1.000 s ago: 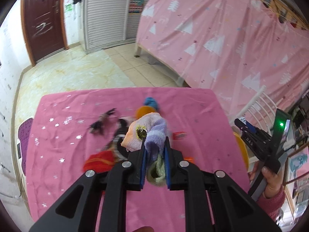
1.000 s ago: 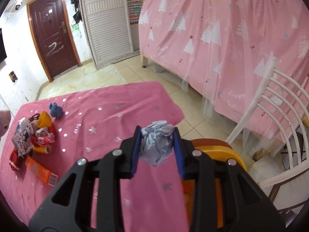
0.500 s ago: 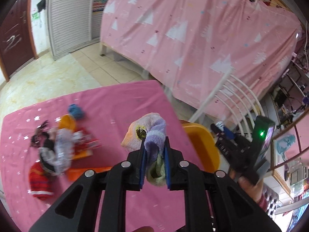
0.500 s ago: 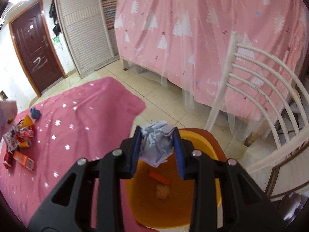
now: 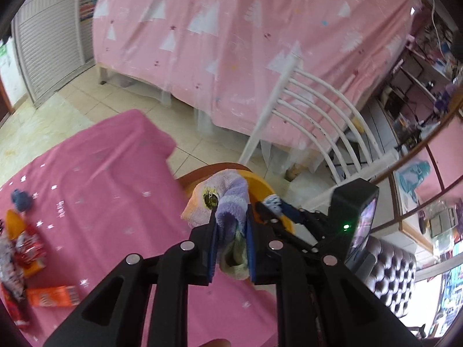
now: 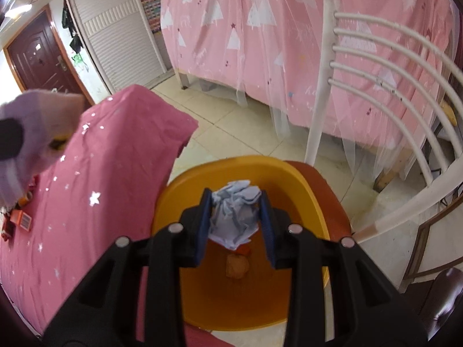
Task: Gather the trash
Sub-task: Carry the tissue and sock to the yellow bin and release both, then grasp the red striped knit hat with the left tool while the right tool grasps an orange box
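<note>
Around us we see a tabletop [image 6: 121, 150] under a pink star-print cloth, a white slatted chair [image 6: 385, 66] beside it, and a bed draped in pink tree-print fabric [image 6: 260, 29] across the pale tiled floor [image 6: 246, 141]. A dark red door [image 6: 37, 60] and white louvred doors [image 6: 121, 40] stand beyond.

a home bedroom: a bed draped in pink tree-print netting [image 6: 289, 29], tiled floor [image 6: 231, 133], a white chair [image 6: 390, 86], a louvred wardrobe [image 6: 121, 46].
</note>
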The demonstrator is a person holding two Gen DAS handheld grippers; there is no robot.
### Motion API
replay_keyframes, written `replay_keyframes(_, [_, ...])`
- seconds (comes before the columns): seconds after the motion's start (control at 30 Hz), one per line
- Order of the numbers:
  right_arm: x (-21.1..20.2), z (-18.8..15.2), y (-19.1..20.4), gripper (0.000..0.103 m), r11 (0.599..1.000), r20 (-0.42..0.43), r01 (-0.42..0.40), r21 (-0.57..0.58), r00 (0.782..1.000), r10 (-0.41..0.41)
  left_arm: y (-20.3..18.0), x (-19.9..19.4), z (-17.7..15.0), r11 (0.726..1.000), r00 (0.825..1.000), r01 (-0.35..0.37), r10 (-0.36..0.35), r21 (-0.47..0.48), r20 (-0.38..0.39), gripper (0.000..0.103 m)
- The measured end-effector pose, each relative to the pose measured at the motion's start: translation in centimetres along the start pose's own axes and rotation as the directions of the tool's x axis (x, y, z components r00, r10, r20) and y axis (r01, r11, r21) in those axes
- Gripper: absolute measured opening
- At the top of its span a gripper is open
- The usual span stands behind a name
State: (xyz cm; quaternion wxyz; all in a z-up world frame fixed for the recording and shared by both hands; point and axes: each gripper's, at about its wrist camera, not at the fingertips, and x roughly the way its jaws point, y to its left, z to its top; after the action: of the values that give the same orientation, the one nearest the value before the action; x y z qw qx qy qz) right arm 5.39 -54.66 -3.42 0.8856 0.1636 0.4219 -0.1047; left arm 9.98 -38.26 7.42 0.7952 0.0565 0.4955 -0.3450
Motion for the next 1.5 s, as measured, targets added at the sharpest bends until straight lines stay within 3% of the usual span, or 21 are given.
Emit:
replay_keyframes(0.2, [0.9, -0.1, -1.2, 0.031, 0.999, -0.018, -0.002, 0.038, 1.0, 0.003, -2.4, 3.3, 0.6, 1.0, 0.999, 0.012, -0.011, 0.026, -0.044, 0.012])
replay_keyframes(0.27, [1.2, -0.2, -1.7, 0.032, 0.999, -0.025, -0.005, 0.05, 1.0, 0.007, -2.8, 4.0, 0.6, 0.999, 0.998, 0.007, -0.004, 0.04, -0.058, 0.023])
replay_keyframes(0.33, [1.3, -0.1, -2.1, 0.038, 0.998, -0.028, -0.009, 0.063, 1.0, 0.011, -3.2, 4.2, 0.6, 0.999, 0.998, 0.002, 0.001, 0.049, -0.06, 0.053])
replay_keyframes(0.4, [1.5, -0.2, -2.3, 0.041, 0.998, -0.031, -0.005, 0.066, 1.0, 0.007, -3.3, 4.1, 0.4, 0.999, 0.999, 0.004, -0.002, 0.045, -0.051, 0.064])
replay_keyframes(0.9, [-0.3, 0.2, -1.3, 0.046, 0.999, 0.008, -0.005, 0.045, 1.0, 0.005, -0.8, 2.1, 0.0, 1.0, 0.999, 0.013, -0.013, 0.002, -0.036, 0.066])
replay_keyframes(1.03, [-1.5, 0.6, -0.1, 0.055, 0.999, 0.032, -0.013, 0.038, 0.999, 0.012, 0.7, -0.2, -0.3, 1.0, 1.0, 0.019, -0.019, -0.014, -0.001, 0.066])
replay_keyframes(1.17, [-2.3, 0.8, 1.7, 0.056, 1.0, 0.048, -0.017, 0.012, 0.999, 0.016, 2.3, -3.3, -0.8, 0.999, 0.999, 0.025, -0.023, -0.029, 0.046, 0.069])
replay_keyframes(1.5, [-4.1, 1.8, 8.2, 0.064, 0.994, 0.086, -0.074, -0.077, 0.993, 0.08, 7.1, -10.5, -2.5, 0.997, 0.989, -0.039, 0.048, -0.064, 0.137, 0.075])
